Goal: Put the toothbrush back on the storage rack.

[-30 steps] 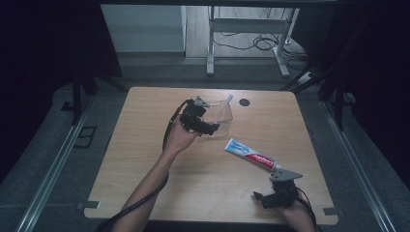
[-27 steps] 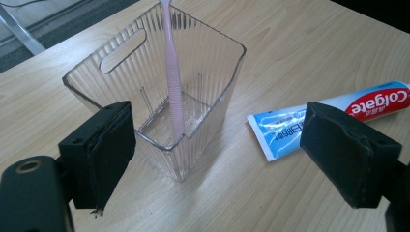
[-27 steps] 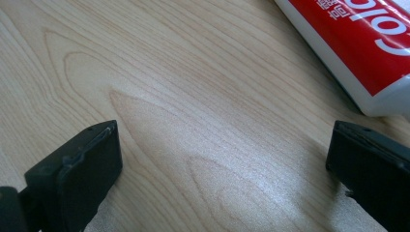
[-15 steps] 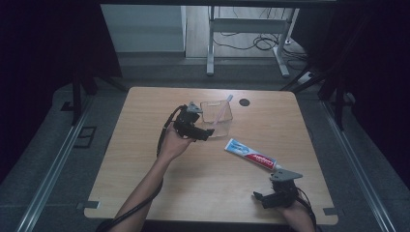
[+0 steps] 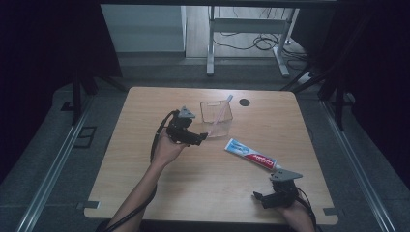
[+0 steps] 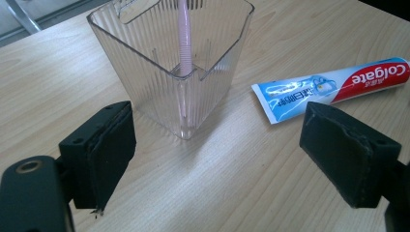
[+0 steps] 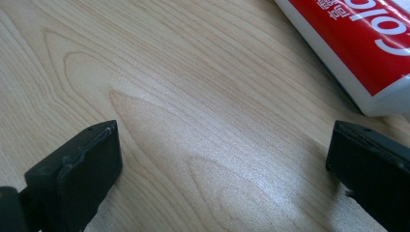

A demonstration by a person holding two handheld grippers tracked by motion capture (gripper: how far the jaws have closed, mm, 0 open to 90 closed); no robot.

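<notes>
While its jaws stand wide apart with nothing between them, the left gripper (image 5: 189, 134) hangs just short of the clear ribbed cup (image 6: 176, 63), a pink toothbrush (image 6: 183, 36) leaning inside it; the cup stands free on the worktop (image 5: 145, 193). Right gripper (image 5: 275, 197), jaws also apart and empty, rests low near the toothpaste tube (image 5: 251, 154), probably awaiting its turn.
</notes>
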